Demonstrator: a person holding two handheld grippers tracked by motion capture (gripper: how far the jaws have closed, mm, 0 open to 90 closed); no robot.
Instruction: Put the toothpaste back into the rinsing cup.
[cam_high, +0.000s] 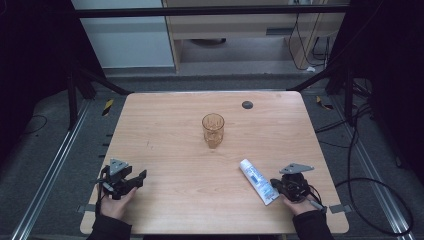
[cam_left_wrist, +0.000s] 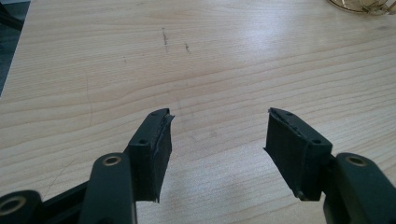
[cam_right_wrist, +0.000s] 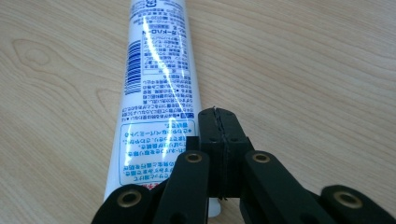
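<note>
A white toothpaste tube (cam_high: 258, 181) with blue print lies flat on the wooden table (cam_high: 175, 135), near the front right. My right gripper (cam_high: 278, 184) sits just right of its near end, jaws shut with nothing between them. In the right gripper view the tube (cam_right_wrist: 156, 88) runs away from me, left of the closed jaw tips (cam_right_wrist: 220, 122). My left gripper (cam_high: 137, 179) rests at the front left, jaws open. Its pads (cam_left_wrist: 158, 149) stand wide apart over bare wood. An amber drinking glass (cam_high: 213, 130) stands upright at mid table.
A small dark round disc (cam_high: 247, 104) lies near the table's far edge. The glass's base (cam_left_wrist: 362, 5) peeks in at the top right of the left gripper view. Dark frame posts and cables flank the table on both sides.
</note>
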